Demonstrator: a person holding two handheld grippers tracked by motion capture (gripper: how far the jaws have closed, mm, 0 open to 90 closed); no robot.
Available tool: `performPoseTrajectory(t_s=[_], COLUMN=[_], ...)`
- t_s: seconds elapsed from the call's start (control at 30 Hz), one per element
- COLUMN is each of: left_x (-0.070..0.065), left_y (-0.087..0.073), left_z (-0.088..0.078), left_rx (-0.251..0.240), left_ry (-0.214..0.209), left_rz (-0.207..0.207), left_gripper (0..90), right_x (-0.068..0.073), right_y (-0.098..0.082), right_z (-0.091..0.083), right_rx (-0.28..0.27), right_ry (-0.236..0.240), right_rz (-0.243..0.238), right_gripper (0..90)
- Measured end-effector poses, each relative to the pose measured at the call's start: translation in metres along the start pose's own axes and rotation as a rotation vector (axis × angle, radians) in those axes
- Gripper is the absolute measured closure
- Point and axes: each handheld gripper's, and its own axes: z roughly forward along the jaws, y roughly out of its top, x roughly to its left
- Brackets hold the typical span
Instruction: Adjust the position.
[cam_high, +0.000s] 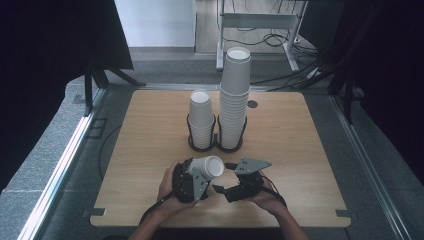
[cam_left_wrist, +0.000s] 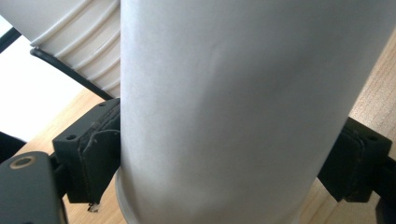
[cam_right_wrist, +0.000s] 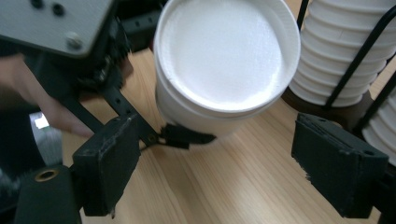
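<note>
Clamping a white paper cup (cam_high: 207, 167) between its jaws, the left gripper (cam_high: 192, 181) holds it tilted above the table (cam_high: 300, 145), mouth turned toward the right gripper (cam_high: 231, 180). That gripper's jaws stand wide and empty just beside the cup's rim. Two cup stacks (cam_high: 234, 100) in wire holders (cam_high: 202, 145) stand beyond both grippers.

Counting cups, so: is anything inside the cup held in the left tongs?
The cup, clamped sideways in the left tongs, shows a bare white inside and bottom. Whether more cups are nested in it cannot be told.
</note>
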Motion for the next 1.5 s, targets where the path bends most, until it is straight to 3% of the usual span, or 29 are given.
performPoseTrajectory(t_s=[0.17, 0.43, 0.53, 0.77, 0.93, 1.13, 1.2, 1.27, 1.37, 1.5], left_x=[0.0, -0.001, -0.003, -0.012, -0.017, -0.024, -0.025, -0.026, -0.031, -0.035], left_y=[0.001, 0.001, 0.001, 0.01, 0.02, 0.029, 0.03, 0.033, 0.036, 0.041], left_z=[0.0, 0.001, 0.003, 0.008, 0.01, 0.011, 0.012, 0.01, 0.01, 0.008], left_rx=[-0.001, 0.003, 0.009, 0.03, 0.029, 0.033, 0.032, 0.055, 0.023, 0.034], left_ry=[-0.002, -0.004, -0.004, 0.02, 0.041, 0.067, 0.072, 0.082, 0.084, 0.104], left_rz=[0.001, 0.016, 0.03, 0.131, 0.199, 0.295, 0.306, 0.349, 0.348, 0.403], left_gripper=[11.7, 11.7, 11.7, 11.7, 11.7, 11.7, 11.7, 11.7, 11.7, 11.6], right_x=[-0.008, -0.01, -0.01, -0.015, -0.016, -0.014, -0.014, -0.014, -0.016, -0.018], right_y=[0.013, 0.022, 0.025, 0.043, 0.059, 0.07, 0.071, 0.071, 0.071, 0.069], right_z=[-0.003, -0.003, -0.002, 0.004, 0.01, 0.015, 0.017, 0.018, 0.021, 0.023], right_rx=[0.06, 0.092, 0.151, 0.411, 0.54, 0.653, 0.673, 0.685, 0.708, 0.729], right_ry=[-0.006, 0.002, 0.009, 0.04, 0.044, 0.081, 0.094, 0.094, 0.099, 0.113], right_rz=[-0.027, -0.06, -0.092, -0.197, -0.251, -0.285, -0.288, -0.291, -0.288, -0.27], right_gripper=[14.9, 14.9, 14.4, 13.9, 13.6, 14.4, 14.5, 14.5, 15.3, 15.4])
